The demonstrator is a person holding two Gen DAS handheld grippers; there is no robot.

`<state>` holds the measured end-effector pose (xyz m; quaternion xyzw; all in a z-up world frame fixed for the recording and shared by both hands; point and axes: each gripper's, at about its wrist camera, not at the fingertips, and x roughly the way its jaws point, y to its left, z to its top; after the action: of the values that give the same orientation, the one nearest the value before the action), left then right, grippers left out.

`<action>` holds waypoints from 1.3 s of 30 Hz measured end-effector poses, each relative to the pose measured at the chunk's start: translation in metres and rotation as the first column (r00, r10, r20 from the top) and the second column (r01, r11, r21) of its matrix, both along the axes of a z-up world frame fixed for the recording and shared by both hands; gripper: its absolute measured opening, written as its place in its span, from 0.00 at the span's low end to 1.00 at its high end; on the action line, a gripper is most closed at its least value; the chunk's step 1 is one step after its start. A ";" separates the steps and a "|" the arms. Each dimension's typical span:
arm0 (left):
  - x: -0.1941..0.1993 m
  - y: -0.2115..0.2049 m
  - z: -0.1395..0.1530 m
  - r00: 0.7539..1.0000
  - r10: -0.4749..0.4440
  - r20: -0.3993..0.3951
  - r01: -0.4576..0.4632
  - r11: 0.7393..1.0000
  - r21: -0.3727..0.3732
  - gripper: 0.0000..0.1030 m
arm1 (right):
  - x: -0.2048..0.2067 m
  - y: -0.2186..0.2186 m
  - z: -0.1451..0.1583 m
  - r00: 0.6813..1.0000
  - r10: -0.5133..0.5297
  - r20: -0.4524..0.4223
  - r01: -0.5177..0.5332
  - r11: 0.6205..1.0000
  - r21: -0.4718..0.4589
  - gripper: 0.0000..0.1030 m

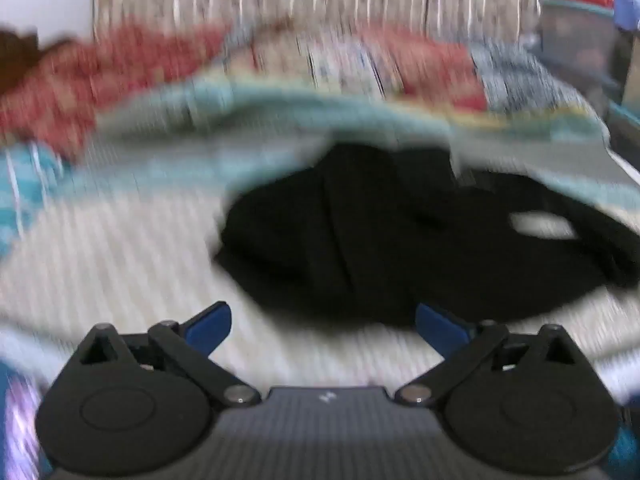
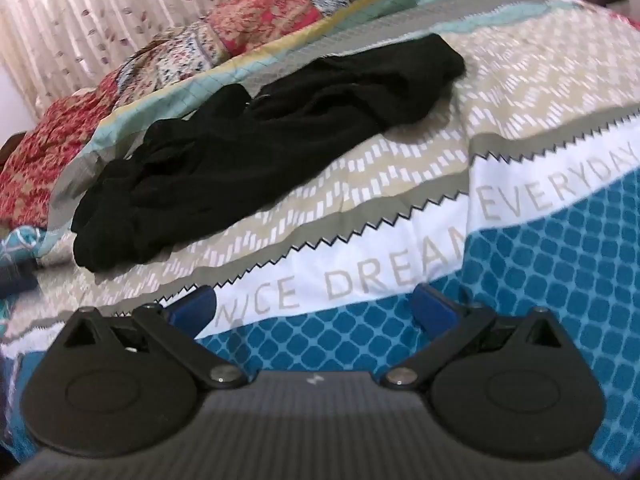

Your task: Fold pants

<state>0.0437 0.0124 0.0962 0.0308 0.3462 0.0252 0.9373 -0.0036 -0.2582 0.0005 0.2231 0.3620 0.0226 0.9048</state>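
Black pants point(image 2: 256, 140) lie crumpled in a long heap on the patterned bedspread point(image 2: 520, 216). In the blurred left wrist view the pants point(image 1: 360, 240) lie just ahead of my left gripper point(image 1: 322, 326), which is open and empty with blue fingertips point(image 1: 212, 326) wide apart. A small white patch point(image 1: 542, 226) shows on the pants at the right. My right gripper point(image 2: 314, 306) is open and empty, well short of the pants, above the blue part of the bedspread.
A red floral quilt point(image 2: 52, 148) and patchwork bedding point(image 2: 192, 52) lie bunched behind the pants. A striped curtain point(image 2: 100, 8) hangs at the back. A container with a red lid point(image 1: 580, 20) stands at the far right of the left wrist view.
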 end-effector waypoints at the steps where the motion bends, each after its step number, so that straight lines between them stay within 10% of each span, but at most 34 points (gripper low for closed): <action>1: 0.014 0.001 0.007 1.000 0.005 0.023 -0.005 1.000 0.018 1.00 | 0.001 0.000 -0.001 1.000 0.006 0.008 -0.006 1.000 -0.007 1.00; 7: 0.104 -0.017 -0.005 0.995 -0.101 -0.024 0.103 0.991 0.087 0.91 | 0.005 -0.006 -0.002 0.999 0.017 0.036 -0.018 1.000 0.012 1.00; 9: 0.122 -0.030 -0.022 0.992 -0.104 -0.070 0.110 0.988 0.103 0.56 | 0.004 -0.009 0.000 0.999 0.012 0.049 -0.013 1.000 0.027 0.97; 11: 0.126 -0.036 -0.032 0.985 -0.132 -0.108 0.141 0.987 0.079 0.23 | 0.003 -0.009 0.005 0.997 0.005 0.074 -0.005 1.000 -0.001 0.64; 16: 0.079 -0.026 -0.001 0.981 -0.191 0.013 0.192 0.981 -0.034 0.02 | 0.038 -0.038 0.033 0.989 0.022 0.146 -0.015 0.999 -0.051 0.51; 22: -0.016 0.018 0.032 0.973 -0.206 0.109 0.226 0.947 -0.228 0.02 | 0.165 -0.064 0.060 0.987 0.112 0.111 -0.076 0.954 -0.289 0.60; 27: -0.034 0.045 0.037 0.991 -0.121 0.058 0.130 0.973 -0.189 0.04 | 0.267 -0.051 0.028 0.989 0.114 -0.091 -0.144 0.876 -0.461 0.64; 28: -0.034 0.048 0.038 0.991 -0.114 0.062 0.124 0.978 -0.169 0.04 | 0.280 -0.052 0.021 0.986 0.106 -0.129 -0.154 0.876 -0.457 0.58; 29: -0.027 0.047 0.042 0.991 -0.116 0.073 0.126 0.979 -0.159 0.12 | 0.287 -0.054 0.015 0.984 0.093 -0.151 -0.154 0.871 -0.466 0.23; 30: -0.020 0.046 0.045 0.986 -0.135 0.097 0.149 0.976 -0.159 0.30 | 0.292 -0.056 0.013 0.984 0.068 -0.167 -0.142 0.865 -0.482 0.08; 33: 0.001 0.035 0.039 0.967 -0.196 0.161 0.216 0.969 -0.120 0.81 | 0.279 -0.087 0.038 0.997 -0.028 -0.072 0.001 0.936 -0.351 0.08; 36: 0.050 0.012 0.016 0.956 -0.260 0.135 0.272 0.959 -0.078 0.80 | 0.231 -0.137 0.082 0.983 -0.132 0.130 0.145 0.985 -0.097 0.08; 39: 0.085 -0.003 -0.019 0.954 -0.297 0.036 0.298 0.953 -0.058 0.72 | 0.176 -0.183 0.104 0.922 -0.300 0.246 0.310 0.951 0.000 0.08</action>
<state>0.1291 0.0091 0.0772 0.0526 0.3258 -0.1268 0.9354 0.1721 -0.4413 0.1046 0.2548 0.2098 -0.0984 0.9388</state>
